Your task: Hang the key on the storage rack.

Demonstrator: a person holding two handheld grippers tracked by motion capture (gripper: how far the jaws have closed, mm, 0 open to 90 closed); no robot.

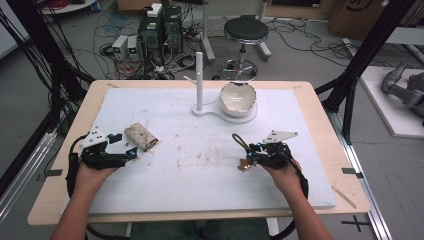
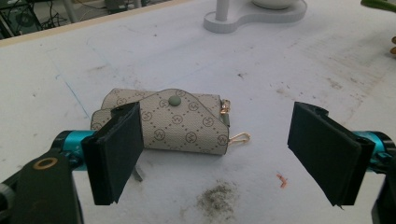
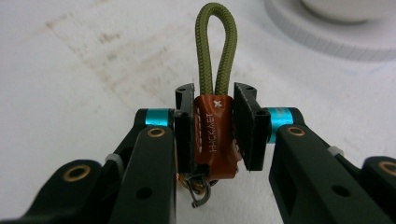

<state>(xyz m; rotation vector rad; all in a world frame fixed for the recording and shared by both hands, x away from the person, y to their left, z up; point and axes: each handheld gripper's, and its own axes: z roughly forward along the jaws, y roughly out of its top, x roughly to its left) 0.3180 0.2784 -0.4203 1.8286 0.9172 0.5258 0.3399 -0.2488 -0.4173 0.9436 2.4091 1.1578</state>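
- The pouch [image 2: 168, 122] is small and beige with a printed diamond pattern, a flap closed by a green snap, and a gold clip at one end; it lies flat on the tabletop [image 1: 200, 150] just ahead of the left gripper [image 2: 224, 158], nearer its left jaw.
- The left gripper's jaws stand wide apart and hold nothing.
- The right gripper [image 3: 214, 133] has its jaws closed on the key strap [image 3: 214, 135]: an orange-brown leather sleeve stamped with white letters is pinched between the pads, an olive cord loop rises above the jaws, and a metal ring hangs below them.
- Beyond the jaws stands a white stand [image 1: 200, 80] with an upright post and a side peg, and a white bowl [image 1: 238, 98] with a chipped rim rests on its round base.
- A patch of dark dust and a small orange scrap lie between the left gripper's jaws.
- The tabletop is a scuffed white sheet over light wood.
- Behind it are a black stool [image 1: 245, 35], computer boxes [image 1: 160, 30] and tangled cables on a grey floor.
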